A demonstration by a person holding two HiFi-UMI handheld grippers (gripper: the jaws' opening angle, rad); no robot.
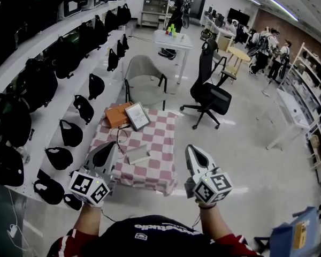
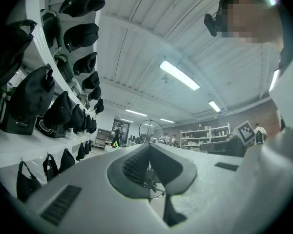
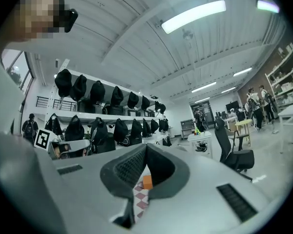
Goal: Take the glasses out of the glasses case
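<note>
A thin wire-framed pair of glasses (image 1: 121,135) hangs over the checkered table (image 1: 160,170) at the tip of my left gripper (image 1: 112,145), which is shut on it. In the left gripper view one round rim of the glasses (image 2: 151,130) rises just past the closed left gripper (image 2: 147,146), and thin wire shows in the gap below. A pale glasses case (image 1: 138,154) lies on the cloth between the grippers. My right gripper (image 1: 190,148) is shut and holds nothing, off the table's right edge. Through the right gripper (image 3: 146,146) I see the cloth.
An orange box (image 1: 117,115) (image 3: 147,182) and a framed tablet (image 1: 137,115) lie at the table's far end. Shelves of black bags (image 1: 69,52) run along the left. Behind the table are a grey chair (image 1: 144,76) and a black office chair (image 1: 208,92). People stand far off.
</note>
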